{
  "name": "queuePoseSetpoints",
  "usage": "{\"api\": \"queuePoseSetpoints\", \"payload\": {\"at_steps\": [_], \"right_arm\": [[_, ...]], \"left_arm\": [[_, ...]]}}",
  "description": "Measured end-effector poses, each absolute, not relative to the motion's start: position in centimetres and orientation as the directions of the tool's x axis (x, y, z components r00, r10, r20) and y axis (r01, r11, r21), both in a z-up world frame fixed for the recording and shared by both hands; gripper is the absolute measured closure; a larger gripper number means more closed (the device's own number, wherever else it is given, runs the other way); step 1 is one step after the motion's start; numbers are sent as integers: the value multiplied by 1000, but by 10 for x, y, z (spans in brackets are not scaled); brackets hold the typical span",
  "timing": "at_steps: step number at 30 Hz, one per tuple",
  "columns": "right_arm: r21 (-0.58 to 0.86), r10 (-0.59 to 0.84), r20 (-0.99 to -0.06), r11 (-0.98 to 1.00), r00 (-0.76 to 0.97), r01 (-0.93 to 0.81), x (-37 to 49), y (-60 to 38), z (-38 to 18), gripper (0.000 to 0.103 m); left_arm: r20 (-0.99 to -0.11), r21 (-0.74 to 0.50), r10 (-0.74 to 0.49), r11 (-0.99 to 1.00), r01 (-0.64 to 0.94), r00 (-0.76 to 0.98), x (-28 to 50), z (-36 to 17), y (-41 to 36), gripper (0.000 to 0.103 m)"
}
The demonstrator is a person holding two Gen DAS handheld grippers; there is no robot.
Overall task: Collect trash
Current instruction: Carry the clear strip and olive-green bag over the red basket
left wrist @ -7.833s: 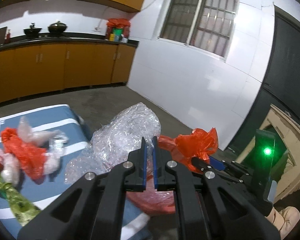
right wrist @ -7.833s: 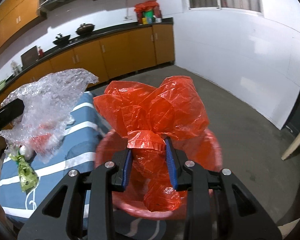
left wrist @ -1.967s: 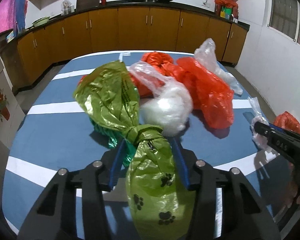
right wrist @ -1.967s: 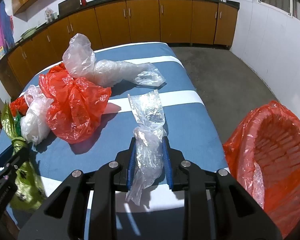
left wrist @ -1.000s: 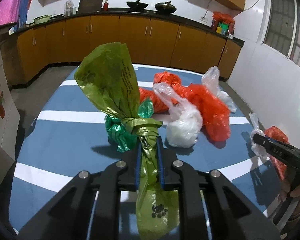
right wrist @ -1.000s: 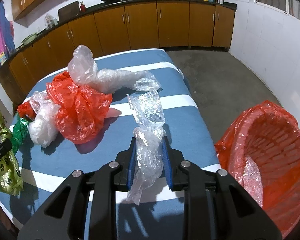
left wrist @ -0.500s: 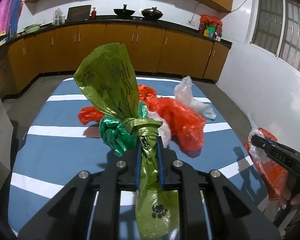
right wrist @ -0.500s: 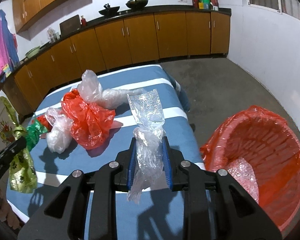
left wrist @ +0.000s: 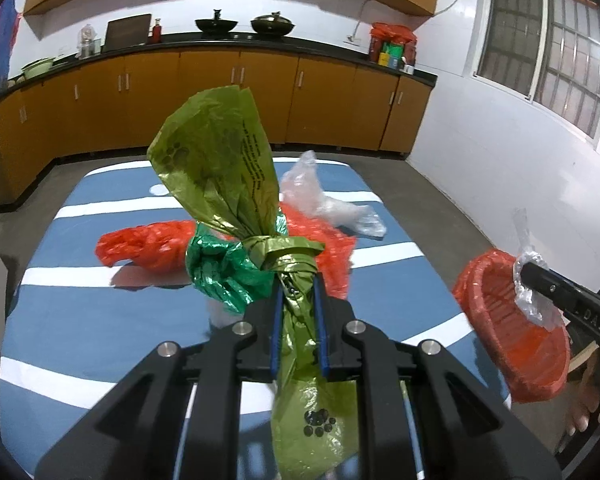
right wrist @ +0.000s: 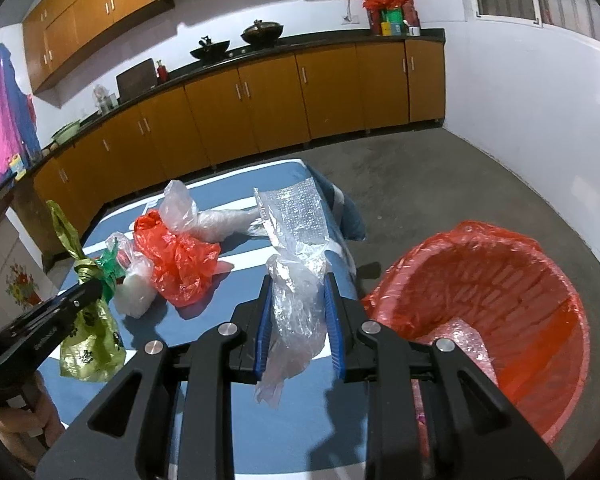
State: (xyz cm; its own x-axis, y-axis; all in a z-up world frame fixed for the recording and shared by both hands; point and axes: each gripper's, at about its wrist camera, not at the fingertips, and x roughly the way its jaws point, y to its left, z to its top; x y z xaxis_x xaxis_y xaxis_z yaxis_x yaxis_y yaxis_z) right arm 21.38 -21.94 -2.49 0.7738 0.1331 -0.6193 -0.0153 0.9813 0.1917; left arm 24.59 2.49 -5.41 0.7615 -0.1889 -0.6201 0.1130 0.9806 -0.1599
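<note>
Left jaws: drawn in narrow, the blue pads of the left gripper [left wrist: 296,320] pinching the twisted neck of the green bag [left wrist: 220,160] just below its knot.
Green bag: olive plastic printed with black paw marks, lifted clear above the table [left wrist: 80,320]; its open end flares upward past the pads, its filled end hangs below them, and a darker green scrap [left wrist: 220,268] is bunched at the knot.
Right jaws: set a little wider, the right gripper [right wrist: 300,320] clamped on a clear bubble-wrap piece [right wrist: 296,240].
Bubble wrap: raised off the table near its edge on the bin's side, a flat sheet standing up above the pads and a crumpled tail drooping below.
Table: covered in blue cloth with white stripes.
Trash left on the table: a red plastic bag [right wrist: 180,260] about mid-table, a clear crumpled bag [right wrist: 192,216] touching it on the far side, a whitish wad [right wrist: 134,284] just beside it on the near-left, and a red twist [left wrist: 144,244] stretching toward the table's left edge.
Bin: a round basket [right wrist: 540,360] lined with red plastic, on the floor just off the table's right edge, with one clear crumpled piece [right wrist: 460,336] lying inside.
Beyond the table: orange cabinets [left wrist: 220,100] under a dark counter with two pans [left wrist: 240,24].
Person: fingers [left wrist: 588,404] show beneath the right gripper.
</note>
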Motion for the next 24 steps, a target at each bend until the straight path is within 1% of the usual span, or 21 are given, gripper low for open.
{"api": "queuePoseSetpoints", "payload": {"at_steps": [8,13,18,20,24], "right_arm": [[204,95,-623,978,776,44,208,-247,-28,78],[204,83,-629,977,773,62,206,-258,-31,78],[219,87,-632,973,770,69,207,-261,-35,78],[223,93,-634,973,768,66,208,-260,-38,78],[230,108,-642,972,759,56,211,-257,-44,78]], "left_arm": [[-613,-156,-236,972,178,754,251,-52,-9,88],[-595,-181,-265,964,195,759,249,-46,-8,88],[-593,-173,-250,968,182,766,244,-37,9,86],[-593,-161,-234,972,171,771,241,-36,15,84],[-607,-142,-195,980,136,771,238,-39,33,84]]}}
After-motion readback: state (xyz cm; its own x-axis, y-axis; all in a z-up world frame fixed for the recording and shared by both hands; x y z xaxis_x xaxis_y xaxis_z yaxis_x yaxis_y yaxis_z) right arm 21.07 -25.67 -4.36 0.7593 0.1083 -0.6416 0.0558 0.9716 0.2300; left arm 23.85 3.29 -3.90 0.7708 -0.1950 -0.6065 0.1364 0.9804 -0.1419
